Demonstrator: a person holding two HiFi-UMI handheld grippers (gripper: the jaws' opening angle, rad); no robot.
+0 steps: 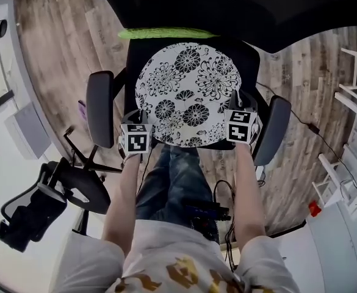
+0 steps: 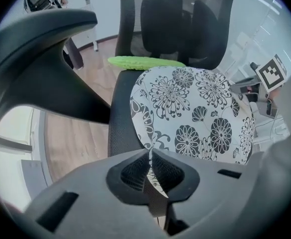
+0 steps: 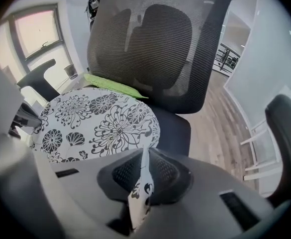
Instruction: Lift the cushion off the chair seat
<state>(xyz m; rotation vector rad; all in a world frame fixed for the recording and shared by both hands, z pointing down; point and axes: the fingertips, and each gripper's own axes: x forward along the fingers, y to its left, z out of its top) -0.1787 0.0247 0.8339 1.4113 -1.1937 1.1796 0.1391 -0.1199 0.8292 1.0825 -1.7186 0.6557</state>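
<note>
A round white cushion [image 1: 187, 93] with black flower print lies on the black office chair seat [image 1: 135, 60]. My left gripper [image 1: 143, 115] is shut on the cushion's near left rim, and the left gripper view shows the fabric edge pinched between the jaws [image 2: 150, 154]. My right gripper [image 1: 234, 101] is shut on the near right rim, where a fold of printed fabric stands up between its jaws [image 3: 144, 156]. The cushion [image 2: 200, 113] [image 3: 100, 123] spreads away from both grippers toward the mesh backrest [image 3: 160, 39].
A flat green pad [image 1: 166, 33] lies at the back of the seat under the backrest. Black armrests [image 1: 100, 108] [image 1: 270, 130] flank the grippers closely. Another black chair [image 1: 38, 206] stands at lower left, cables [image 1: 221, 194] trail on the wooden floor, and white shelving [image 1: 355, 72] is at right.
</note>
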